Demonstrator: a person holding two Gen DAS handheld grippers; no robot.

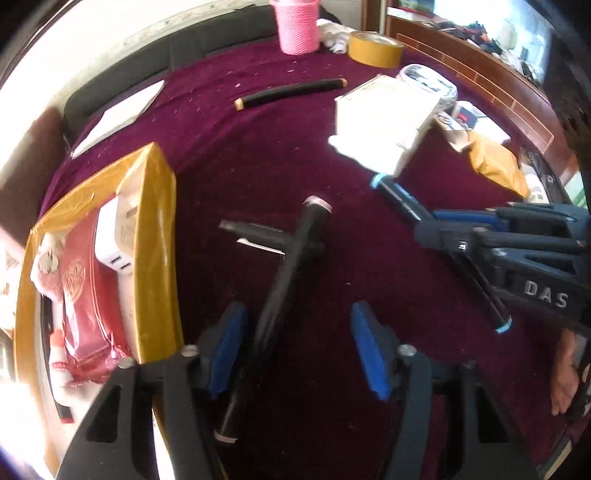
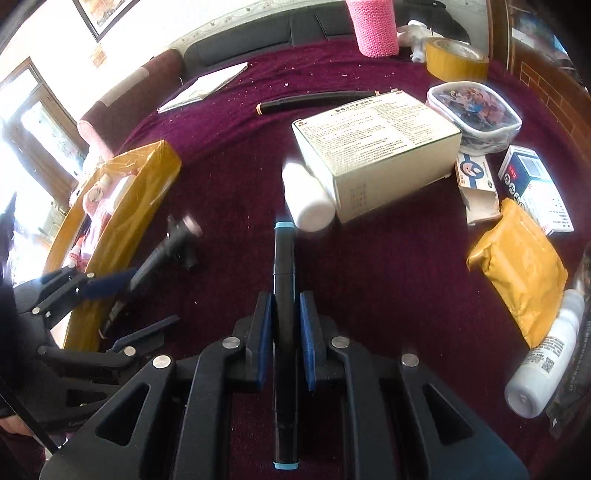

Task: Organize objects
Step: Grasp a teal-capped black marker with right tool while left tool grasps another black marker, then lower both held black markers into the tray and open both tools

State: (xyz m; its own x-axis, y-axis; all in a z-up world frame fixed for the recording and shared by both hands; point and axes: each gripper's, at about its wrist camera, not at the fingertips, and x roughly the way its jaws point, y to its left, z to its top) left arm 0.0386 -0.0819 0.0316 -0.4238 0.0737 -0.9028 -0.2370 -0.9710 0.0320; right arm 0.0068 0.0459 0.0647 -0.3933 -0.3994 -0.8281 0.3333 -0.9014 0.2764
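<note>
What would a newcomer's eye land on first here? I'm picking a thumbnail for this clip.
Probably the right gripper, shut on a black marker with blue ends at the centre of its view. Next, the left gripper, its jaws open around a black marker with pale ends on the maroon tablecloth. The pink knitted cup at the far edge stands out.

A framed picture (image 2: 101, 14) hangs on the wall at 11 o'clock; a dark sofa (image 2: 266, 33) sits behind the table at 12 o'clock.
</note>
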